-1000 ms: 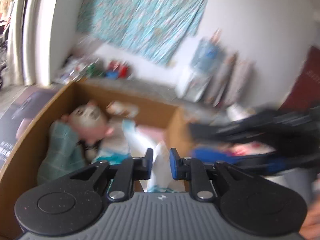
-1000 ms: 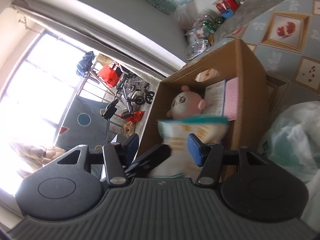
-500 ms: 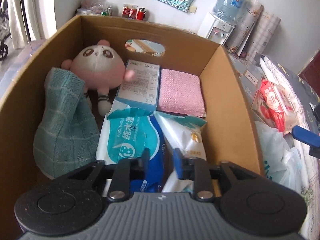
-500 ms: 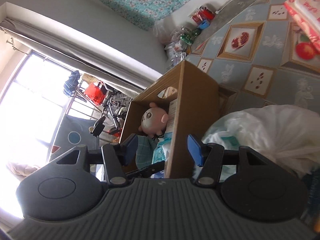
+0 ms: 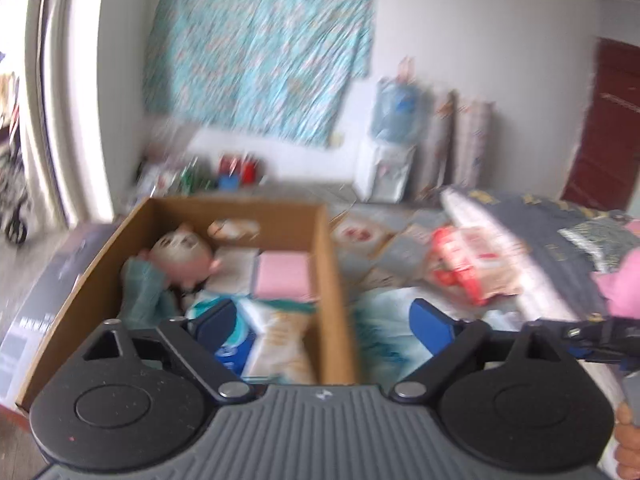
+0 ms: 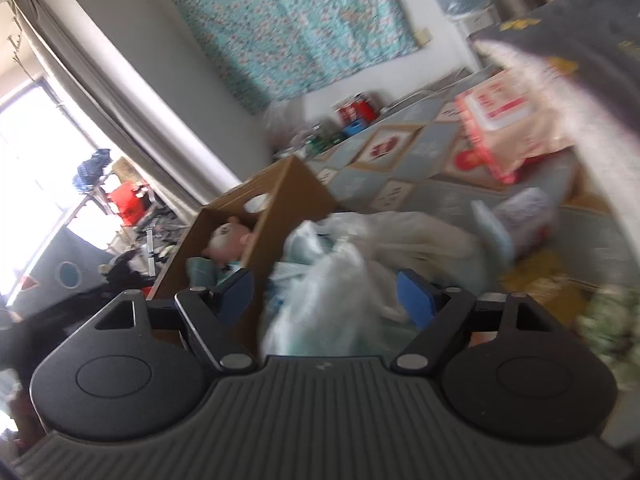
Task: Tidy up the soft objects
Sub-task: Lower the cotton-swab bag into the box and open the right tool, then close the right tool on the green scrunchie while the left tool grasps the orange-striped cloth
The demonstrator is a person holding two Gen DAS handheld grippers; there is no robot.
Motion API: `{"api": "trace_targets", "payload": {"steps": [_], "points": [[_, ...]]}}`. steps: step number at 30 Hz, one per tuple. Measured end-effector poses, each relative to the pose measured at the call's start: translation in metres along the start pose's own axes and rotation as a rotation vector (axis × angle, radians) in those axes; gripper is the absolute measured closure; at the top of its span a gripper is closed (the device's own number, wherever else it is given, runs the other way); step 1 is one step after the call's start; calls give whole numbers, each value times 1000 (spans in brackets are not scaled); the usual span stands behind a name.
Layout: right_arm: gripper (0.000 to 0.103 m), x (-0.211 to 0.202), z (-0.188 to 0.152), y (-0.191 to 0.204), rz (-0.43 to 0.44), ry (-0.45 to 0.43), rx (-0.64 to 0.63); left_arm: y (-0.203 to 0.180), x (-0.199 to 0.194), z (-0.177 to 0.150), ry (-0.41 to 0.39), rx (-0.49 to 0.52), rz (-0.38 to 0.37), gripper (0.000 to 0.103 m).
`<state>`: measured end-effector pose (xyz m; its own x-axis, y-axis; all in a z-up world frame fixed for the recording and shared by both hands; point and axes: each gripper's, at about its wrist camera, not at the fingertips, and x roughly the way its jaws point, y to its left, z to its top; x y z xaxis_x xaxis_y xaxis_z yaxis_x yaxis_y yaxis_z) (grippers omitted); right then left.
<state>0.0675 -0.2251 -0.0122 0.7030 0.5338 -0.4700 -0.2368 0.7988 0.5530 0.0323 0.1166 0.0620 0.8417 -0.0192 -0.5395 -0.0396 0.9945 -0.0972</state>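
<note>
Left gripper [image 5: 322, 322], seen from its own wrist camera, stands with jaws spread wide and nothing between them; they have just been opening, and the white snack pack [image 5: 280, 344] it pinched half a second ago now lies loose in the cardboard box [image 5: 332, 280], at 11 o'clock from the gripper's midpoint. That release suggests one more soft item is stowed. Beside the pack sit the blue wipes pack [image 5: 230, 348], the pink cloth [image 5: 282, 276], the plush toy [image 5: 182, 252] and the green towel [image 5: 142, 292]. Right gripper [image 6: 324, 294] has swung from the box toward the floor at 3 o'clock; its jaws, also just opening, are apart and empty. Directly ahead at 12 o'clock lies the translucent plastic bag [image 6: 328, 280], probably the next pick; the red-and-white pack [image 6: 504, 124] rests farther off at 1 o'clock.
</note>
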Motion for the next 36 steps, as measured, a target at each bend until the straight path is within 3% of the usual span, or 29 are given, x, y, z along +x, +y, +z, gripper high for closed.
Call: {"api": "trace_targets", "payload": {"steps": [3,9,14,22,28,30,32,36], "points": [[23,-29,-15,-27,-66,-2,20,-35,-20,-13,-46,37,-47,4],[23,-72,-41,-77,-174,4,75,-85,-10,-43,10,4,-196,4],[23,-86,-53,-93,-202,18,78,-125,11,-77,44,62,-225,6],[26,-77,-51,-99,-184,28,79,-168,38,-119,137,162,-291,16],[26,-56,-34,-97,-326,21,-52,-188,68,-128,195,221,-284,24],[26,-44,-29,-103,-346,48,-63,-193,80,-129,213,239,-274,28],[26,-33,-27,-109,-353,68,-66,-196,92,-133,244,245,-254,39],[29,-12,-26,-116,-371,103,-81,-200,110,-137,283,250,-245,45]]}}
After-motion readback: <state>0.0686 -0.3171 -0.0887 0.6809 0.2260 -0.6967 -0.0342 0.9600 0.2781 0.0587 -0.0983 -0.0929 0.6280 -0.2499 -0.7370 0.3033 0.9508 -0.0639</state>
